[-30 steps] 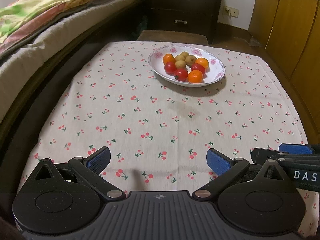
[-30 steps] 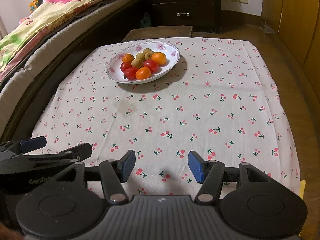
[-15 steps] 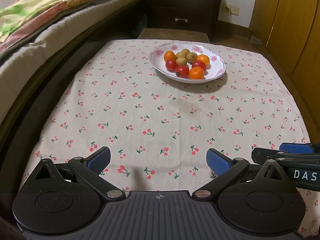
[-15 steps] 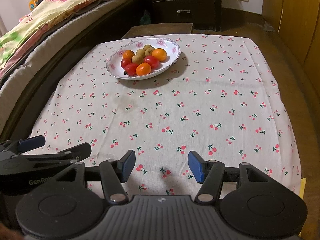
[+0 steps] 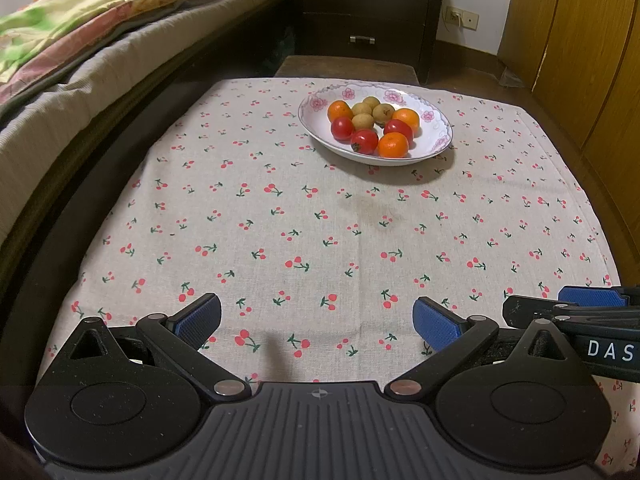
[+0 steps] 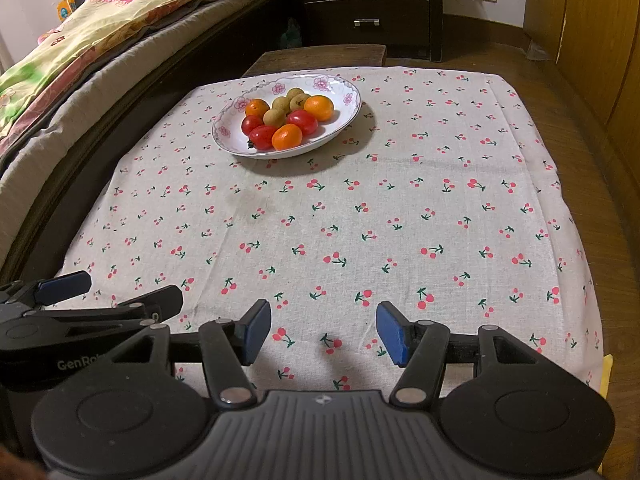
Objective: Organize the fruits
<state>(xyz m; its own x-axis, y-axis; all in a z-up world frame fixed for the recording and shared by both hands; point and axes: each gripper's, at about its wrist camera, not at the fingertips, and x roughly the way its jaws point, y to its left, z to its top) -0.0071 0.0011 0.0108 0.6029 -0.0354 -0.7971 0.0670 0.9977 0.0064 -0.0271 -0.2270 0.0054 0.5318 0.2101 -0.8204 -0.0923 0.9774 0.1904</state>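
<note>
Fruit dish far across my cherry-print tablecloth (image 5: pixel 320 216), bed (image 5: pixel 80 60) along the left.

Nothing lies between me and the oval dish (image 5: pixel 438 142), long axis crosswise, holding oranges (image 5: pixel 393 145), tomatoes (image 5: pixel 365 141) and longans (image 5: pixel 363 121). My left gripper (image 5: pixel 316 320) and right gripper (image 6: pixel 323 328) gape empty.

Colours before my grippers
White plate (image 5: pixel 438 142) with pink flowers at twelve o'clock holds orange, red and tan fruits (image 5: pixel 372 126); beige cloth (image 5: pixel 280 220) printed with red cherries.

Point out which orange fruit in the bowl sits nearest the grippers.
The orange fruit at the bowl's front rim, beside the stemmed tomato; the other two lie farther back.
</note>
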